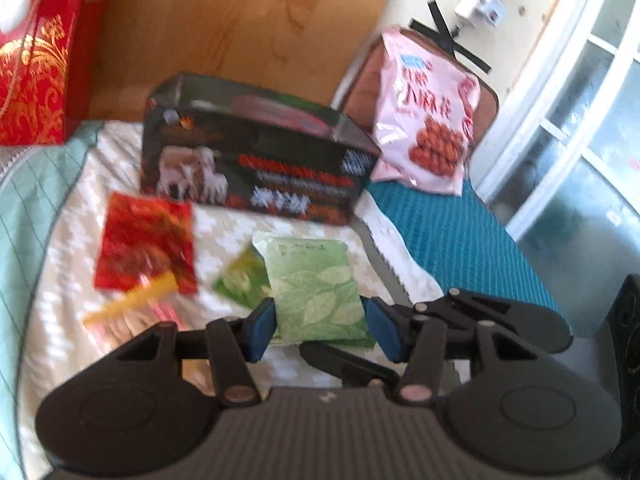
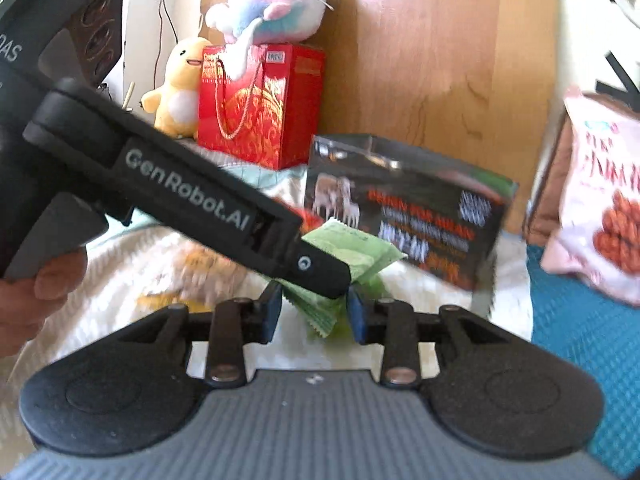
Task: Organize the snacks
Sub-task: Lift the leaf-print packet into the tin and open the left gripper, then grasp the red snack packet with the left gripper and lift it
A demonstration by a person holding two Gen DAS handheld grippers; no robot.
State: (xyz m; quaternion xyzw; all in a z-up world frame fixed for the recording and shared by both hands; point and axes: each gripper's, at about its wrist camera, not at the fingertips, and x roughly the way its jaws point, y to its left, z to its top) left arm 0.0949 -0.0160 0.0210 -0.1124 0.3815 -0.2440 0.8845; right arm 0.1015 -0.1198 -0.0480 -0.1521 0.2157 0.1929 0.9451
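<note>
A light green leaf-print packet point(image 1: 316, 292) sits between my left gripper's point(image 1: 322, 326) blue pads, with a darker green packet point(image 1: 240, 280) under it; the jaws stand at its sides. My right gripper point(image 2: 314, 312) has green packets point(image 2: 320, 312) between its pads, with the left gripper's finger point(image 2: 320, 270) crossing over them. A dark open snack box point(image 1: 256, 160) stands behind, also in the right wrist view point(image 2: 404, 208). A red packet point(image 1: 146, 240) and a yellow-edged packet point(image 1: 128, 308) lie to the left.
A pink snack bag point(image 1: 428, 116) leans on a brown cushion at the right. A red gift bag point(image 1: 36, 68) stands at back left, with plush toys point(image 2: 272, 4) by it. A wooden headboard point(image 1: 240, 12) backs the bed; a teal blanket point(image 1: 460, 240) lies right.
</note>
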